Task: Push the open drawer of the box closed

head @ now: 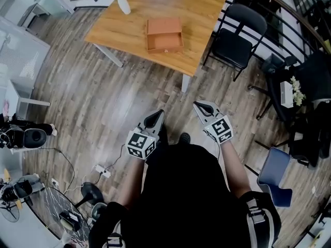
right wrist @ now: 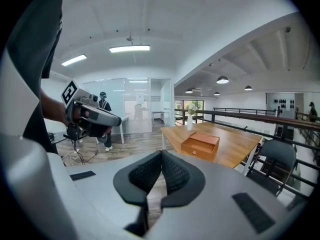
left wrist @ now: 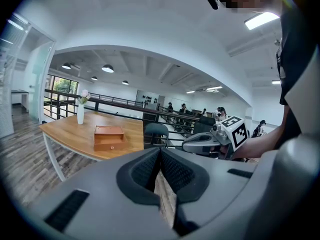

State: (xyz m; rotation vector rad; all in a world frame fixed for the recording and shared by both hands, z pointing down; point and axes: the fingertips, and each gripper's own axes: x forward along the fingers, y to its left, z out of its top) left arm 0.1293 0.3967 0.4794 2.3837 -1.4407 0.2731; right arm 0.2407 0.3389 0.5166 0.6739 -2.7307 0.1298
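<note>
So the person was standing on the wood-plank floor (head: 103, 102) well back from the table (head: 201, 14), with both grippers held up close to the body and nowhere near the work. The left gripper (head: 156, 117) had its jaws pinched together, the dark ribbed pads meeting at the tips with nothing between them. Same deal with the right gripper (head: 202, 108): pads pressed together and empty. The two were side by side and apart from each other, both pointing roughly toward the table. The box (head: 163, 26) sat on the wooden tabletop, roughly mid-table, and its drawer (head: 165, 42) was pulled out on the side facing the person, with a small knob on the front. You could see into it from above and it looked empty. A white vase (head: 123, 4) with flowers stood at the table's far left edge, well apart from the box, and a black chair (head: 235, 40) sat just beside the table's right side.
</note>
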